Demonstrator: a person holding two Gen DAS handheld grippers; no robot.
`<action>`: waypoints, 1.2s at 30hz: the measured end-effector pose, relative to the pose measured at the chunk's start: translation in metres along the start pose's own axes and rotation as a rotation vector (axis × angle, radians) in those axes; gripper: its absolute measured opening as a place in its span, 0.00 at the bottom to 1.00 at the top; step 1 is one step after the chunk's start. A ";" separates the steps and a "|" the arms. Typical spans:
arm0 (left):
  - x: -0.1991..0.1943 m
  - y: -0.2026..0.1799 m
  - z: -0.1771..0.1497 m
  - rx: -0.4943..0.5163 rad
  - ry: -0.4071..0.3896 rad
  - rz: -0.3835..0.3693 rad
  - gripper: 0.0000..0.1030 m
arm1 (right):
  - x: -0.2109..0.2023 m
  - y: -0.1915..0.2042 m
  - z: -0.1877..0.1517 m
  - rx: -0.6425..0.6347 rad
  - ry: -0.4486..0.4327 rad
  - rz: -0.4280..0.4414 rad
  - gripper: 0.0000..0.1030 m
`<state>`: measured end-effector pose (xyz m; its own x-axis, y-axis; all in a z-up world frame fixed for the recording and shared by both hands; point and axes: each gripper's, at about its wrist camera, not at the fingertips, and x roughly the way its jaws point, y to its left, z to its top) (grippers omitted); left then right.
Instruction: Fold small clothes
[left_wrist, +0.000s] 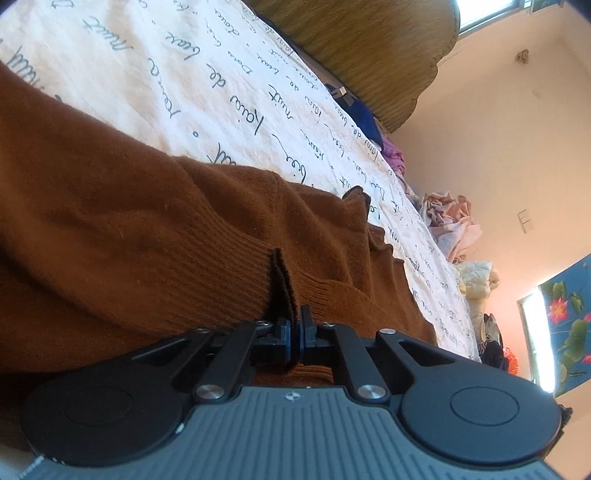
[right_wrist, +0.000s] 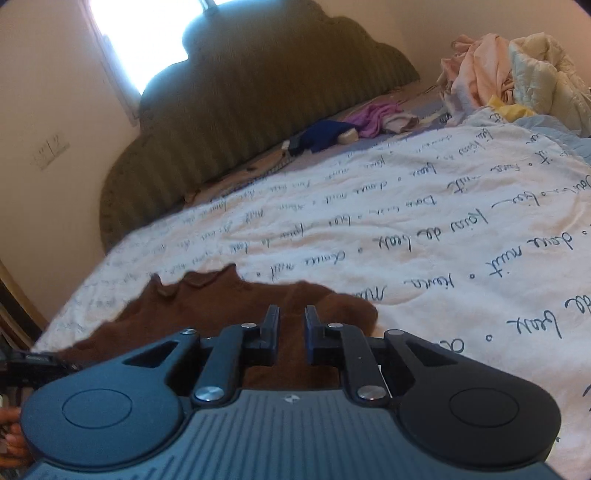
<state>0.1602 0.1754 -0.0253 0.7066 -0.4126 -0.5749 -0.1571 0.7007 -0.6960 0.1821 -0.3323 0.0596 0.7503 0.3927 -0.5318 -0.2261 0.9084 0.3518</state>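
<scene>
A brown knitted sweater (left_wrist: 155, 236) lies spread on a white bedspread with black script (left_wrist: 177, 85). My left gripper (left_wrist: 294, 323) is shut on the sweater's ribbed edge, a fold of which stands up between the fingertips. In the right wrist view the sweater (right_wrist: 229, 295) lies just ahead of my right gripper (right_wrist: 291, 317), whose jaws stand a little apart over the brown fabric, holding nothing that I can see.
An olive padded headboard (right_wrist: 236, 122) stands at the far end of the bed. Blue and purple clothes (right_wrist: 343, 129) lie near it. A heap of pale clothes (right_wrist: 517, 62) sits at the far right. The left gripper (right_wrist: 33, 360) shows at the left edge.
</scene>
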 end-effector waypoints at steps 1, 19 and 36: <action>0.000 0.000 0.000 0.012 0.001 0.012 0.12 | 0.017 -0.004 -0.003 -0.012 0.072 -0.064 0.13; -0.003 0.008 0.008 -0.021 0.026 -0.048 0.20 | -0.028 -0.016 -0.024 -0.040 0.109 -0.122 0.16; -0.158 0.081 0.017 -0.088 -0.213 -0.084 1.00 | 0.101 0.203 -0.067 0.364 0.380 0.636 0.82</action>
<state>0.0477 0.3078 0.0167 0.8478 -0.3288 -0.4161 -0.1447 0.6114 -0.7779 0.1704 -0.0984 0.0254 0.2703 0.8975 -0.3485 -0.2724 0.4185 0.8664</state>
